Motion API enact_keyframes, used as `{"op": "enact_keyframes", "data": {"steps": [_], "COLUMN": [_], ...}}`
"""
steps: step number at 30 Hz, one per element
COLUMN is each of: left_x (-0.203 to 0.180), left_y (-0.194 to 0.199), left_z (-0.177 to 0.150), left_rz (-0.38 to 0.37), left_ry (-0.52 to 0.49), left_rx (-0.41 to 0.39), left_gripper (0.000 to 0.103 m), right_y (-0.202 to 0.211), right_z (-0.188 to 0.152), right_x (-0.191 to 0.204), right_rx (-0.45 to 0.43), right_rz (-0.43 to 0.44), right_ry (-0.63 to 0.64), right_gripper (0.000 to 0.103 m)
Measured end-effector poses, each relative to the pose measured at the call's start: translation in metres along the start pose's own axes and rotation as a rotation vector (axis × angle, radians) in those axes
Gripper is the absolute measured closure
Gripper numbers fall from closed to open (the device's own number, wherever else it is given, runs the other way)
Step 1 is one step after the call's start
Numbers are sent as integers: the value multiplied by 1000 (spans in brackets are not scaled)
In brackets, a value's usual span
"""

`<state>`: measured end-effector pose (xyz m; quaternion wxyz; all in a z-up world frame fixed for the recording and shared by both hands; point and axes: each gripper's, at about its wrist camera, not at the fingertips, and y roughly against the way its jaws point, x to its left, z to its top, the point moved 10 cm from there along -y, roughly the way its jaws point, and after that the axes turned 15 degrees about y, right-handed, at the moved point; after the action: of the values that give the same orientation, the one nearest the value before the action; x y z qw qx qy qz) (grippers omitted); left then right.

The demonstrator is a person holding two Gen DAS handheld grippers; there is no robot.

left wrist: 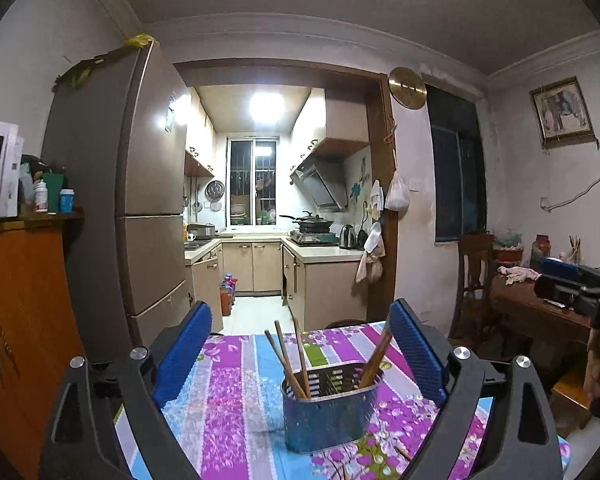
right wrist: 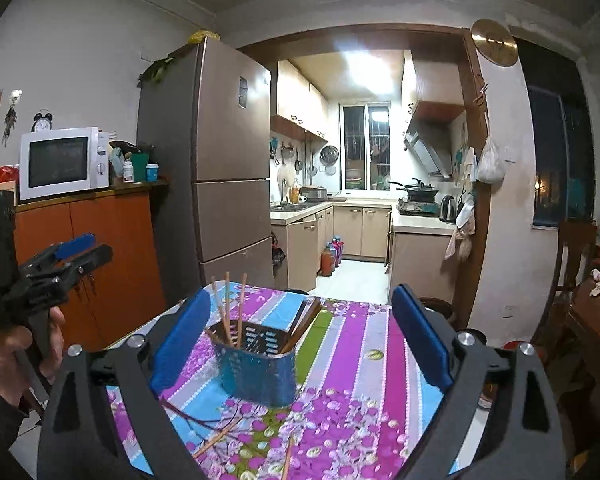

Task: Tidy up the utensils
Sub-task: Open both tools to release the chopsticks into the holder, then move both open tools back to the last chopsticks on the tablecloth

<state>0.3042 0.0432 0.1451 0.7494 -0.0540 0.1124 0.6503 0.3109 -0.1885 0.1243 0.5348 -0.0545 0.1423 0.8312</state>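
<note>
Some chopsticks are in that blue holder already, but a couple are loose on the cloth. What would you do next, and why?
Probably lower the right gripper, whose jaws stand open and empty, onto a loose chopstick near the table's front edge. The holder has room, and those strays remain unsorted.

Oval perforated metal utensil holder (left wrist: pixel 330 408), dull blue sheen; slim brown wooden chopsticks (left wrist: pixel 288 360), matt; desk under glossy floral striped cloth (left wrist: pixel 228 392); left tongs (left wrist: pixel 300 344) of matt black plastic, ribbed blue pads (left wrist: pixel 418 350), shiny metal bolts (left wrist: pixel 462 353).

Chopsticks (left wrist: pixel 288 360) in holder (left wrist: pixel 328 412), tablecloth (left wrist: pixel 228 392)
</note>
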Motion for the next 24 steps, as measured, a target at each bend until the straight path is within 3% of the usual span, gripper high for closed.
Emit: {"op": "enact_keyframes", "data": {"steps": [9,24], "left_x": [0,22], "left_y": [68,116], "left_z": [-40,-147], "left_rz": [15,14], "left_ry": [-8,26], "left_rx": [-71,-2], "left_gripper": [11,10], "right_y": [44,83], "right_z": [-31,-113], "right_x": [46,94], "right_rx": [-73,-84], "right_rz": [-33,-13], "right_ry": [62,-1], "right_gripper": [7,6]}}
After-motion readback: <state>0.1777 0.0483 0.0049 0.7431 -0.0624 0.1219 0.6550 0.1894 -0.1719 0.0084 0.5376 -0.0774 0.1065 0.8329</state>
